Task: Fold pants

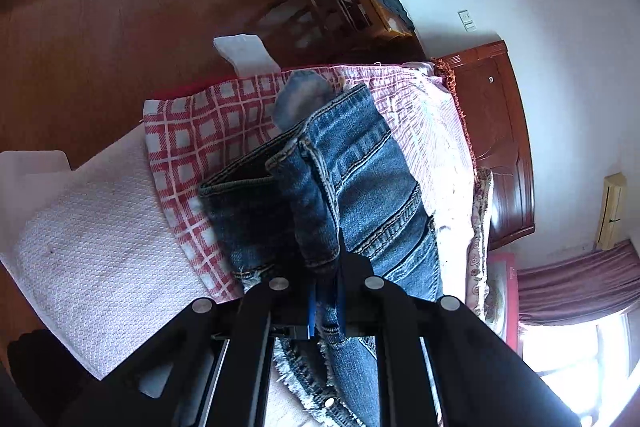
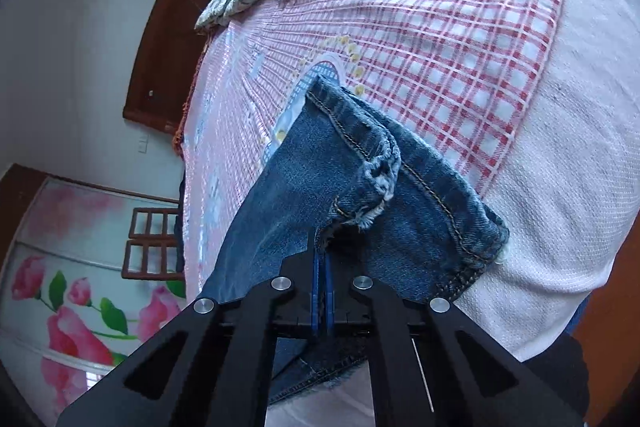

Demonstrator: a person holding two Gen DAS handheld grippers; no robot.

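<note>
Both hand-held grippers are pinching the jeans (image 1: 360,187): our left hand-held gripper (image 1: 326,291) and right hand-held gripper (image 2: 323,267) are clamping denim edges over the bed (image 2: 440,47). Thick seams may be slipping free, spoiling our fold.

Found no readable text, label, brand, number or sign anywhere in either view.
</note>
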